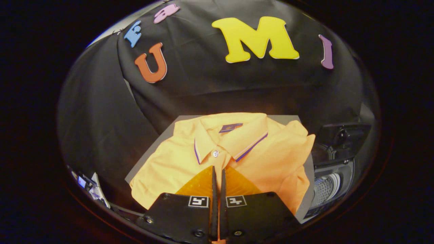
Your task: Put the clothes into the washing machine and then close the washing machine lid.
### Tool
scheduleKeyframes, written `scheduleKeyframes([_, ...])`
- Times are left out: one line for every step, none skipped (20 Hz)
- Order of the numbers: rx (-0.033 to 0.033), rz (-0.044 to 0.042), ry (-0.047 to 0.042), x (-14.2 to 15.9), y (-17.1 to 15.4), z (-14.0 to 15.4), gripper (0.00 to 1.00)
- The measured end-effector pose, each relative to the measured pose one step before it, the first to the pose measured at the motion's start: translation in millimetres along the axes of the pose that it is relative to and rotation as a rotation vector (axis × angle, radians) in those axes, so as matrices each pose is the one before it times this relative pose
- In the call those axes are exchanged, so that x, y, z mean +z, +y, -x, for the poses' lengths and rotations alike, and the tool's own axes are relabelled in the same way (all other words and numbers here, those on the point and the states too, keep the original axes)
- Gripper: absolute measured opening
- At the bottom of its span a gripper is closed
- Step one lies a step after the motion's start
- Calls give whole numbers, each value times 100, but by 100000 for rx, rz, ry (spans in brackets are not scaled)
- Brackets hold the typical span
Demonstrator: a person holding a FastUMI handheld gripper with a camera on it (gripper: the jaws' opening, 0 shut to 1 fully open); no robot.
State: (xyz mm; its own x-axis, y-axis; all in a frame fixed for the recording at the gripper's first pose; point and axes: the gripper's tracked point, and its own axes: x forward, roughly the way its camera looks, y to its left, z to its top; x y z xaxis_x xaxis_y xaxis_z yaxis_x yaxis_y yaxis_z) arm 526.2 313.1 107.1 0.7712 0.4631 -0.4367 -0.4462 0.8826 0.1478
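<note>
An orange polo shirt [271,159] with a purple-trimmed collar lies spread flat on a grey table top [149,157]. My gripper [219,168] hovers over the shirt's button placket, its tips just short of the white button [215,153]. The two fingers stand nearly together with only a thin slit between them, through which orange cloth shows. The shirt looks flat and unlifted around the tips. To the right of the table stands the washing machine [334,176], its dark lid [342,135] raised and the perforated drum [323,189] visible inside.
The black cloth wall hangs close behind the table and wraps around the left side. Some small items with a cable [90,186] lie low at the left, beside the table's near corner.
</note>
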Motion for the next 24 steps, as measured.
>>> scheduleKeyframes([1241, 1135, -1839, 652, -28, 531, 6])
scheduleKeyframes([1166, 457, -2169, 606, -80, 526, 6])
scheduleKeyframes([1361, 200, -2460, 732, -126, 793, 6])
scheduleKeyframes([1200, 216, -2581, 682, -216, 822, 6])
scheduleKeyframes([587, 56, -3731, 931, -355, 911, 6])
scheduleKeyframes([1, 238, -3622, 1197, -281, 629, 5])
scheduleKeyframes([657, 730, -2528, 973, -151, 1009, 5])
scheduleKeyframes([-5, 368, -2601, 772, -75, 942, 5])
scheduleKeyframes([-383, 397, -2484, 809, -70, 933, 5])
scheduleKeyframes([-365, 278, -2515, 474, 167, 914, 5])
scheduleKeyframes([-400, 480, -2421, 928, -6, 1118, 5])
scheduleKeyframes([-1459, 394, -2500, 907, -341, 1510, 5])
scheduleKeyframes([-1494, 519, -3014, 1087, -257, 1477, 5])
scheduleKeyframes([-1776, 755, -2940, 936, -288, 1818, 5])
scheduleKeyframes([-2366, 1426, -2051, 818, -524, 1624, 5])
scheduleKeyframes([-2900, 664, -1975, 660, -918, 1819, 5])
scheduleKeyframes([-2474, 204, -1811, 727, -809, 1477, 5])
scheduleKeyframes([-2580, 544, -1473, 598, -803, 1301, 5])
scheduleKeyframes([-3188, 1103, -2068, 636, -1078, 1098, 5])
scheduleKeyframes([-2210, 1431, -2778, 735, -1188, 1133, 5])
scheduleKeyframes([-2289, 1589, -1769, 590, -1242, 661, 5])
scheduleKeyframes([-3154, 1359, 795, -50, -1473, 456, 5])
scheduleKeyframes([-2205, -592, 668, 55, -1423, 619, 5])
scheduleKeyframes([-1666, -1991, -197, 525, -1322, 361, 5])
